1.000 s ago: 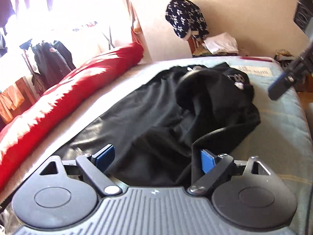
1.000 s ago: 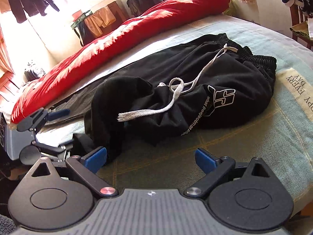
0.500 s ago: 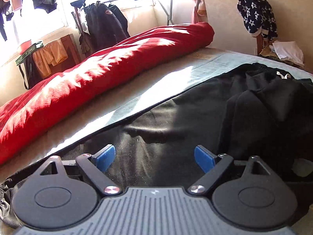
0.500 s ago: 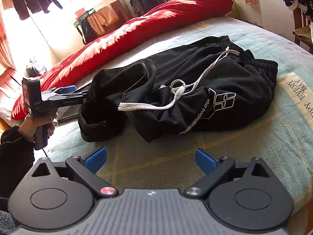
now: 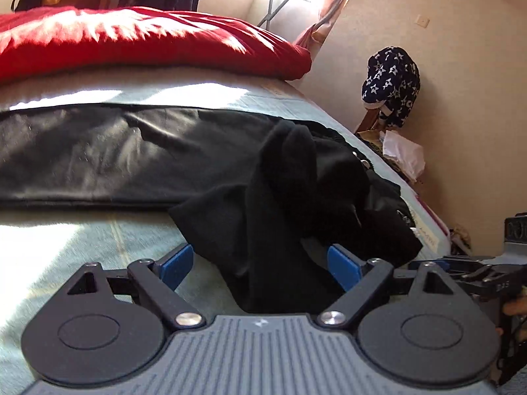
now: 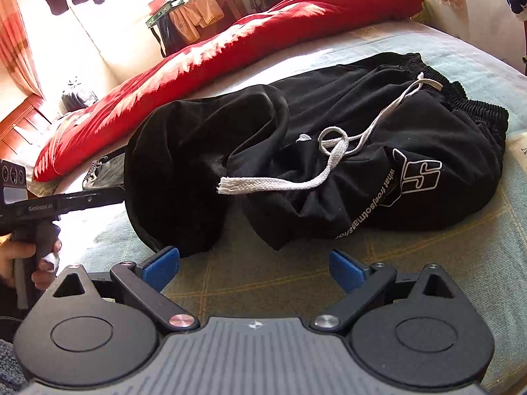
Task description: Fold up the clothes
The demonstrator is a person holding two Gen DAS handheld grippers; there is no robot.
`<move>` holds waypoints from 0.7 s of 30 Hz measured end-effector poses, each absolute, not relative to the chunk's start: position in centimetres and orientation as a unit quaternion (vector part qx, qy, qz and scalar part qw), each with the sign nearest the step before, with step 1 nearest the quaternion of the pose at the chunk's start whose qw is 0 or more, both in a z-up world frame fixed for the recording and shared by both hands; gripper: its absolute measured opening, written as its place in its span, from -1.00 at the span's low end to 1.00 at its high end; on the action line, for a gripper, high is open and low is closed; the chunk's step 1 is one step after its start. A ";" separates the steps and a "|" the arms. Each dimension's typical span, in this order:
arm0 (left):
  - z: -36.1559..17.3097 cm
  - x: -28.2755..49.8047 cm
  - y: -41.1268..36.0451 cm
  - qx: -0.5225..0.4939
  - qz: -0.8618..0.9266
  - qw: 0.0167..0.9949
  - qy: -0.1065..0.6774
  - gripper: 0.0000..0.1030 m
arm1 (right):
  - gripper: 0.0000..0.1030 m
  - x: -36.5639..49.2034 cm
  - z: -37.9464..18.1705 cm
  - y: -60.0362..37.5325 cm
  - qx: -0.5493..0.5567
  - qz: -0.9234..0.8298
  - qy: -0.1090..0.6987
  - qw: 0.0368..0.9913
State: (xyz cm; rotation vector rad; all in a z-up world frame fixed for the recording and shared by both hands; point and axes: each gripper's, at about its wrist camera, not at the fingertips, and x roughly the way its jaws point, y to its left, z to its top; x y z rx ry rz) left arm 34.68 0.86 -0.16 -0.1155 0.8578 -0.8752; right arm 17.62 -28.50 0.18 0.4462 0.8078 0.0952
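Note:
Black trousers (image 6: pixel 362 125) lie crumpled on the bed, with an elastic waistband (image 6: pixel 461 98) at the far right and a white drawstring (image 6: pixel 329 158) across the front. One leg (image 5: pixel 98 154) stretches flat to the left. The other is bunched into a hump (image 6: pixel 184 171). My left gripper (image 5: pixel 260 265) stands open, and a fold of that hump (image 5: pixel 280 230) lies between its blue pads without being pinched. The right wrist view shows the left gripper's body (image 6: pixel 66 200) reaching the hump's left side. My right gripper (image 6: pixel 253 268) is open over the bed cover, just short of the trousers.
A long red quilt (image 6: pixel 230 42) runs along the far side of the bed. The pale checked bed cover (image 6: pixel 428 263) shows in front of the trousers. A star-patterned garment (image 5: pixel 390 79) hangs by the wall past the bed's end. Clothes hang on a rack (image 6: pixel 194 16) by the window.
The left gripper has rolled and swung from the flat leg round to the bunched leg, which now lies between its open jaws. The right gripper has edged closer to the trousers.

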 end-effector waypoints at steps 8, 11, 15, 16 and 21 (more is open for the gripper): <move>-3.3 34.3 -2.6 -0.067 -0.404 0.819 0.402 0.68 | 0.92 17.7 -0.4 -27.9 0.215 0.055 0.399 0.889; -4.1 34.8 -3.6 -0.042 -0.375 0.832 0.407 0.17 | 0.92 17.5 -0.3 -27.7 0.211 0.057 0.401 0.890; -4.2 35.3 -2.8 -0.034 -0.348 0.844 0.407 -0.12 | 0.92 17.3 -0.1 -27.0 0.197 0.067 0.401 0.892; -4.0 35.6 -2.2 -0.034 -0.339 0.849 0.403 -0.12 | 0.92 17.4 0.0 -26.8 0.193 0.073 0.400 0.893; -3.2 37.3 1.1 -0.029 -0.286 0.876 0.387 -0.12 | 0.92 18.1 0.2 -25.8 0.178 0.093 0.403 0.893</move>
